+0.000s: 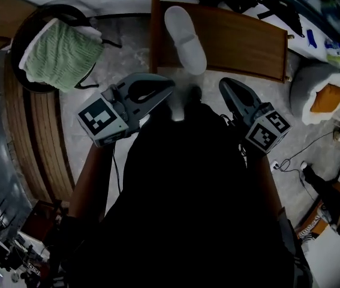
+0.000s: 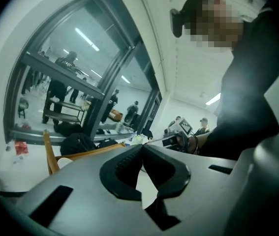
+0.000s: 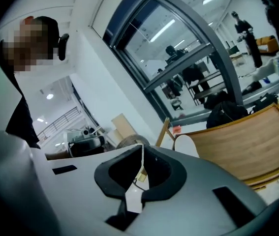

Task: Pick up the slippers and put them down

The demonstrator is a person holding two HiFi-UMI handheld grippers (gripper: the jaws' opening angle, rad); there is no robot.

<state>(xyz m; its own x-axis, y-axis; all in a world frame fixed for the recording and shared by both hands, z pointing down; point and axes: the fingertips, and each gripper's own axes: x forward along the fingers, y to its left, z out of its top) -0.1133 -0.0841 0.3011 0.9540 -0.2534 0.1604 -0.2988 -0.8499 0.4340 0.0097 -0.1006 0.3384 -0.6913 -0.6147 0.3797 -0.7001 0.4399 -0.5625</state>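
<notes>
One white slipper (image 1: 184,38) lies sole-up on a wooden chair seat (image 1: 241,41) ahead of me. It also shows as a pale rounded toe in the right gripper view (image 3: 186,144) and in the left gripper view (image 2: 63,162). A pale shape (image 1: 178,110) lies lower between the two grippers, half hidden by my dark clothing; I cannot tell what it is. My left gripper (image 1: 171,86) (image 2: 141,145) is shut and holds nothing, short of the seat's near left corner. My right gripper (image 1: 223,84) (image 3: 141,145) is shut too, empty, just below the seat's near edge.
A round wicker chair with a green cushion (image 1: 62,53) stands at the left, beside a curved wooden bench (image 1: 35,137). A grey pouf with an orange patch (image 1: 319,92) sits at the right. Cables (image 1: 289,161) trail over the floor. A glass wall (image 2: 80,73) with people behind it is in front.
</notes>
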